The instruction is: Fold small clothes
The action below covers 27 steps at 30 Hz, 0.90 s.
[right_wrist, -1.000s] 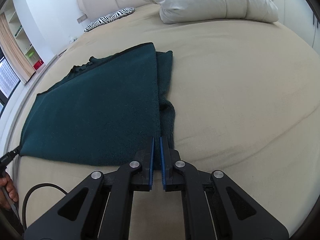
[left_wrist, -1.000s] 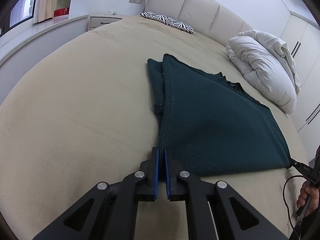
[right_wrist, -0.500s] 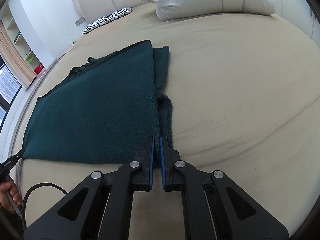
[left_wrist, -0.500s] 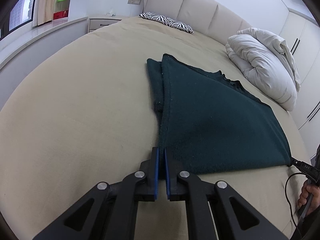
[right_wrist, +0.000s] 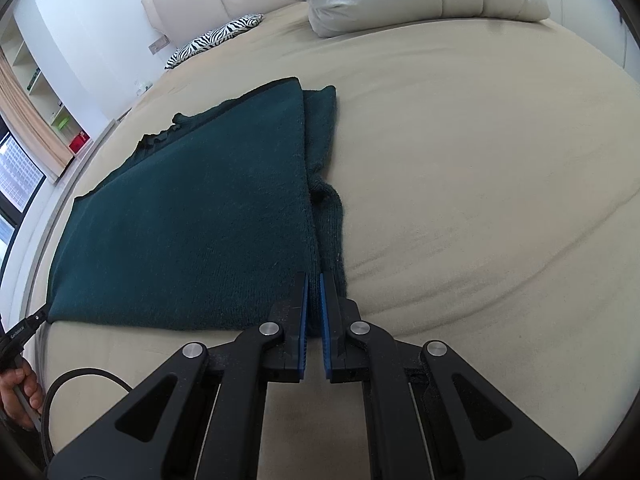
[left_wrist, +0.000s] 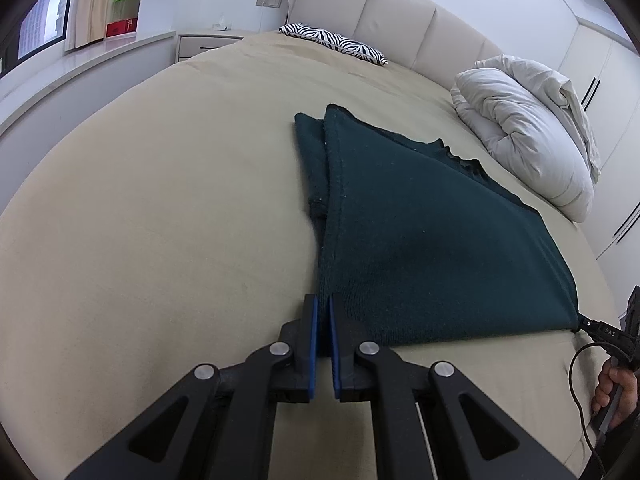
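**Both near corners pinched, ready to fold**

We clamp the left gripper [left_wrist: 323,312] and right gripper [right_wrist: 314,292] on the sweater's [left_wrist: 420,236] two near corners, probably to carry that hem over evenly. The sweater lies mid-bed [left_wrist: 160,200], towards its foot edge; duvet [left_wrist: 532,148] and zebra pillow [left_wrist: 336,42] sit by the headboard.

A beige bed [left_wrist: 160,208] carries a green garment [left_wrist: 420,240], a zebra pillow [left_wrist: 336,42] and a white duvet [left_wrist: 528,132].

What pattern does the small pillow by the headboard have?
Black and white zebra stripes on the small pillow; the left wrist view shows it best.
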{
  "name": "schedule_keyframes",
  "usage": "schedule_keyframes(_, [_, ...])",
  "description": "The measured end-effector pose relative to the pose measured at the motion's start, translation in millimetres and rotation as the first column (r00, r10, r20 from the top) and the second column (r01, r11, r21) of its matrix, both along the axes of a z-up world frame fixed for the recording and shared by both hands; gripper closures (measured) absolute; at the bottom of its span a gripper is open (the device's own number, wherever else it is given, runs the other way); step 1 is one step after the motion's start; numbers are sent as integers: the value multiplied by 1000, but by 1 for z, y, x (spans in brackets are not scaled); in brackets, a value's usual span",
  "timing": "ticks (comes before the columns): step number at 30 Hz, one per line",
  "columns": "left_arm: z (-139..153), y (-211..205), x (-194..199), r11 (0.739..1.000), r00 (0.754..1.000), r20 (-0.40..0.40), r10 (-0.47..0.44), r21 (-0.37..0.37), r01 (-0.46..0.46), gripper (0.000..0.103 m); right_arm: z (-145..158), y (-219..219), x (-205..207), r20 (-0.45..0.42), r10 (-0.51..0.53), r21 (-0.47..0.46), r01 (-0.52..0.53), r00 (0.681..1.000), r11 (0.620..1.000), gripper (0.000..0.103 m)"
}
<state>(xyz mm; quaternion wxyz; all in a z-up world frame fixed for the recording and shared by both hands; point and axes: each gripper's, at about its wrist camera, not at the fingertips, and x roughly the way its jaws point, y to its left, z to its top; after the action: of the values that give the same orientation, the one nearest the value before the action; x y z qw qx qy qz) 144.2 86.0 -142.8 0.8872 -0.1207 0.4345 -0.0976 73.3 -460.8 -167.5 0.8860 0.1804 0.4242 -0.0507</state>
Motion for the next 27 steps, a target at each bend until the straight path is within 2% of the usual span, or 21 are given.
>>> schedule_keyframes(11, [-1, -1, -2, 1000, 1000, 3, 3, -4, -3, 96, -1, 0, 5, -13, 9, -5, -9, 1000, 1000, 98])
schedule_keyframes(14, [2, 4, -3, 1000, 1000, -3, 13, -26, -13, 87, 1, 1, 5, -12, 19, -6, -19, 1000, 1000, 97])
schedule_keyframes(16, [11, 10, -6, 998, 999, -2, 49, -32, -49, 75, 5, -1, 3, -12, 13, 9, -13, 1000, 1000, 96])
schedule_keyframes(17, [21, 14, -10, 997, 997, 24, 74, -23, -73, 75, 10, -3, 1, -9, -3, 9, 3, 1000, 1000, 94])
schedule_keyframes(18, [29, 15, -11, 996, 995, 47, 83, -19, -82, 75, 16, -5, -3, -1, -28, 3, 28, 1000, 1000, 85])
schedule_keyframes(20, [47, 13, -8, 997, 993, 91, 78, -12, -77, 75, 33, -9, -12, 57, -87, 5, 87, 995, 996, 77])
schedule_keyframes(22, [61, 0, 6, 998, 991, 124, 58, 12, -60, 66, 51, -9, -12, 116, -100, 39, 96, 988, 995, 76])
schedule_keyframes(24, [70, -19, 25, 999, 987, 157, 29, 34, -34, 64, 62, -1, 2, 152, -71, 89, 57, 986, 994, 75])
schedule_keyframes(27, [74, -57, 62, 995, 978, 207, -36, 102, 15, 60, 66, 33, 48, 174, 55, 182, -87, 983, 979, 75])
